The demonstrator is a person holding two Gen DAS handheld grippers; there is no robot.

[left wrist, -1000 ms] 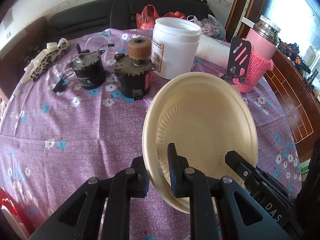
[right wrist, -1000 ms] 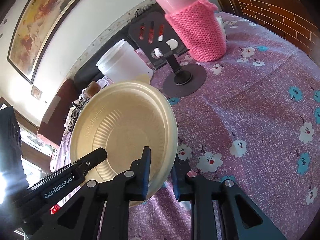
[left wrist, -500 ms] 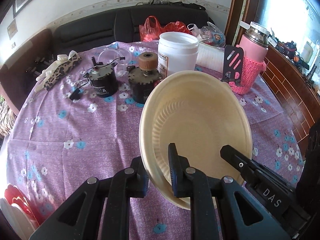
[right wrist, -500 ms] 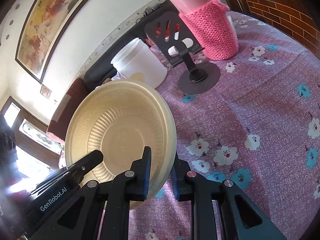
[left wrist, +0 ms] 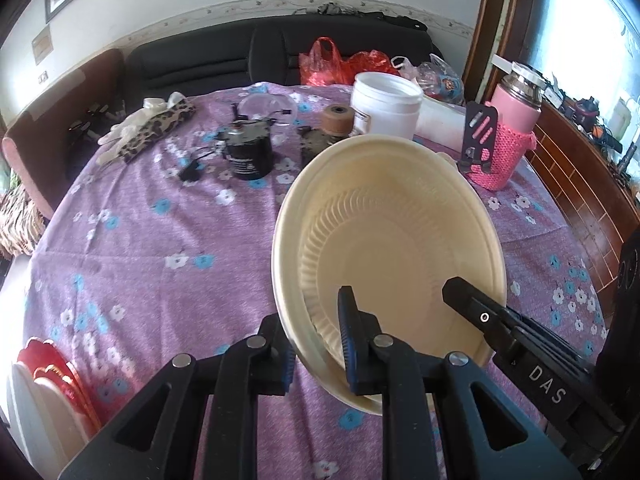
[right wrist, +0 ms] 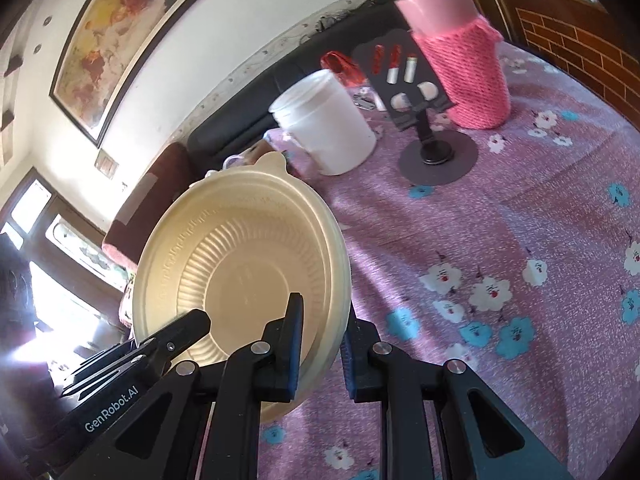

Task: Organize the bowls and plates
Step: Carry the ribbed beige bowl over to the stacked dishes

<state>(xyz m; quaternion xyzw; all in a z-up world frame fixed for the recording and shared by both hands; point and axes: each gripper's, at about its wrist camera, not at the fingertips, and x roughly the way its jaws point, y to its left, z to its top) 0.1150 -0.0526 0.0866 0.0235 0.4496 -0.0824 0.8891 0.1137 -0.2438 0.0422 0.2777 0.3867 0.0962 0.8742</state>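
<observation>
Between the blue pads of your left gripper (left wrist: 316, 344) you held the near rim of a cream disposable bowl (left wrist: 392, 240), jaws clamped on its thin wall. Your right gripper (right wrist: 320, 344) pinched the opposite rim of the same bowl (right wrist: 240, 264), one finger inside and one outside. You carried the bowl tilted, clear of the purple flowered tablecloth (left wrist: 140, 240), with the white tub (left wrist: 386, 106), the phone stand (left wrist: 478, 140) and the pink flask (left wrist: 508, 136) well beyond it. Judged by its ribbed, thin wall, it was light and flexible: grip the rolled rim only, gently, since hard squeezing could buckle it.
</observation>
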